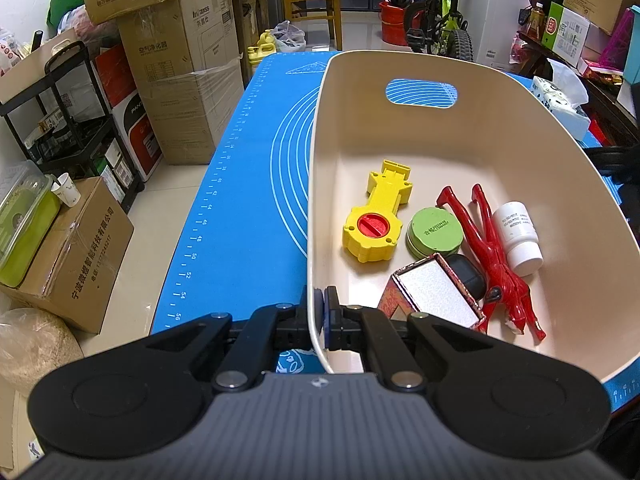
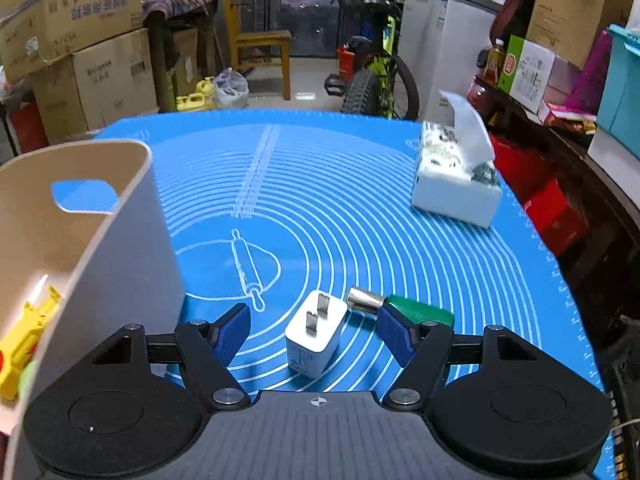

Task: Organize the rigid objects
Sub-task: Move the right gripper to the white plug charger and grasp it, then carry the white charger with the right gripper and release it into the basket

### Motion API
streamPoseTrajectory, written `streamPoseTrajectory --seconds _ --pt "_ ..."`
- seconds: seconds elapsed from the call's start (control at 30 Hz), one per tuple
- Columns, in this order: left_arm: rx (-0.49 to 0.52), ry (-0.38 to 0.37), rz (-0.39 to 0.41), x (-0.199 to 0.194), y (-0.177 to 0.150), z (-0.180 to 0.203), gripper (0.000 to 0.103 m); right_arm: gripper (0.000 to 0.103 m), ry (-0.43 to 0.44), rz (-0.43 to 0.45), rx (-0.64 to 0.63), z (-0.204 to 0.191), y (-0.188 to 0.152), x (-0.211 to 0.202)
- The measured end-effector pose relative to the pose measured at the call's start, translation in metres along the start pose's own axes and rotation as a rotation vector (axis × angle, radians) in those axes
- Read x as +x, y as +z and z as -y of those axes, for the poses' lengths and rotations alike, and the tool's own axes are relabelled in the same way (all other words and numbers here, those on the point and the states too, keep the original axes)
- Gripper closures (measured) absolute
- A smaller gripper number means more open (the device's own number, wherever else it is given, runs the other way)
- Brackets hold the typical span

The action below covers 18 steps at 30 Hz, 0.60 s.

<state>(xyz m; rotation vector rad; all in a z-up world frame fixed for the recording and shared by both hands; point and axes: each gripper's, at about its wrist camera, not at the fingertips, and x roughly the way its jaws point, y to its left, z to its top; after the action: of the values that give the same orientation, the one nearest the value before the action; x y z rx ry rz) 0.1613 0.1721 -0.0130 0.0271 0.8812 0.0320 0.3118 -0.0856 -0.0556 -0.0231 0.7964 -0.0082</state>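
My left gripper is shut on the near rim of a cream plastic basket, one finger outside and one inside. In the basket lie a yellow toy with a red cap, a green round tin, a red figure, a white bottle, a small mirror-topped box and a dark case. My right gripper stands open over the blue mat, with a white plug adapter between its pads, not touched. A silver-tipped green object lies just behind the right finger.
The basket's wall stands close to the left of my right gripper. A tissue pack sits at the mat's far right. Cardboard boxes, a black rack, a bicycle and shelves of clutter ring the table.
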Motion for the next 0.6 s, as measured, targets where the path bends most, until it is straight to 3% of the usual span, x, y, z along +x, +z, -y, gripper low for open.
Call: streamPoseTrajectory --seconds 0.13,0.37,0.6 --pt "0.000 0.000 0.000 0.000 0.000 0.000 0.097 0.040 -0.014 -0.014 0.022 0.000 -0.005 0.015" --pt "-0.001 0.000 0.000 0.000 0.000 0.000 0.097 0.071 -0.023 -0.009 0.017 -0.003 -0.009 0.023" --pt "-0.001 0.000 -0.002 0.000 0.002 0.001 0.097 0.071 -0.042 0.014 -0.016 -0.003 -0.014 0.013"
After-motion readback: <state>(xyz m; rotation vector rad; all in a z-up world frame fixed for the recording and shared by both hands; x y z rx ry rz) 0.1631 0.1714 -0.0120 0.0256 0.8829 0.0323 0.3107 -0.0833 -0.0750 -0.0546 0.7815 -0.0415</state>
